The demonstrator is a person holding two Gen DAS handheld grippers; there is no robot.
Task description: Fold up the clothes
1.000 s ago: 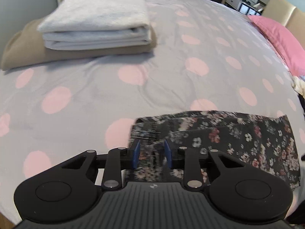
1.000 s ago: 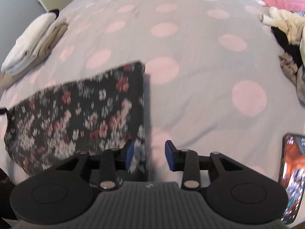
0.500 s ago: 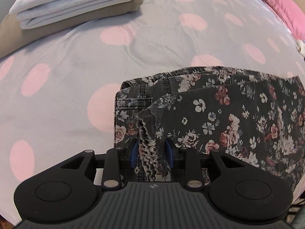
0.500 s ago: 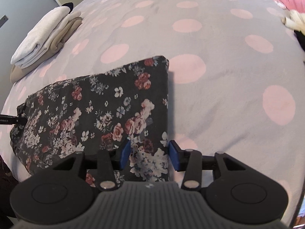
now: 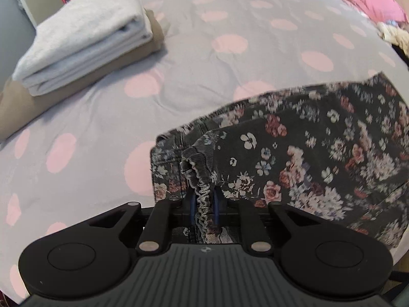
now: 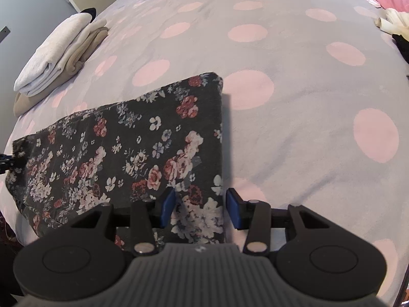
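Left tool (image 5: 203,208): had clenched on the floral trousers' (image 6: 143,148) bunched waistband since a second earlier.
Right tool (image 6: 200,211): released, straddling the trousers' right edge.
Meaning: next fold could begin.

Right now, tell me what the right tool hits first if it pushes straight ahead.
The floral garment: its right edge already lies between the open right tool fingers. Beyond the garment's far corner, only bare bedspread shows, though depth is hard to judge.

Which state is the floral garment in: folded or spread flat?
Folded: the floral garment shows stacked layers, bunched where the left gripper grips it.
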